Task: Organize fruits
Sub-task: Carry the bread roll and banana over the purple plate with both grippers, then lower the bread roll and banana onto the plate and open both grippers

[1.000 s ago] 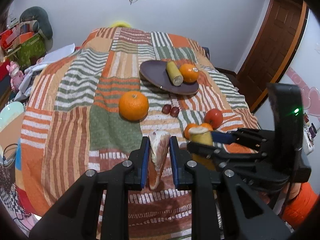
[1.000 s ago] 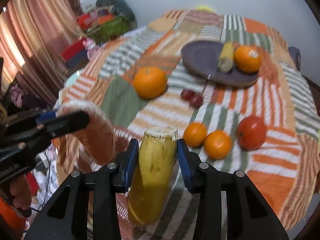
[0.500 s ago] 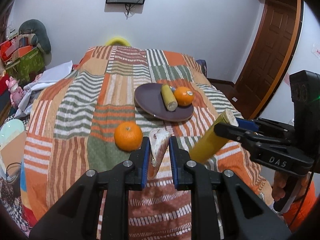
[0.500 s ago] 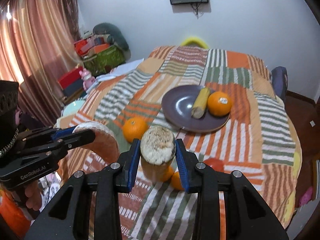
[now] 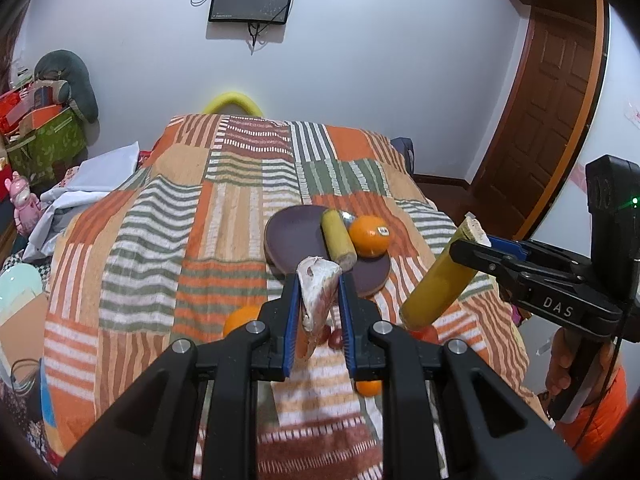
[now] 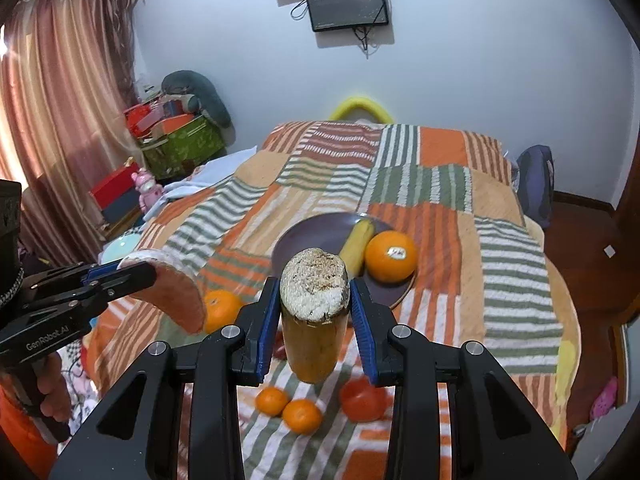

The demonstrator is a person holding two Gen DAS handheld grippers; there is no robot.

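Note:
My left gripper [image 5: 318, 312] is shut on a pink grapefruit wedge [image 5: 316, 300], held above the bed; the wedge also shows in the right wrist view [image 6: 176, 292]. My right gripper [image 6: 314, 320] is shut on a yellow banana piece [image 6: 314, 312], also seen in the left wrist view [image 5: 440, 280]. A dark plate [image 6: 304, 240] on the quilt holds a banana piece [image 6: 358, 246] and an orange [image 6: 390, 256]. Loose on the quilt lie an orange [image 6: 222, 308], two small mandarins [image 6: 288, 408] and a red fruit [image 6: 362, 398].
The patchwork quilt [image 5: 160, 240] covers the bed. Boxes and toys [image 6: 176, 136] are piled at the left by the curtain. A wooden door [image 5: 552, 100] stands at the right. A screen [image 6: 346, 0] hangs on the far wall.
Both grippers have risen and tilted up with their fruit still held; the plate and loose fruit now sit lower and farther in view.

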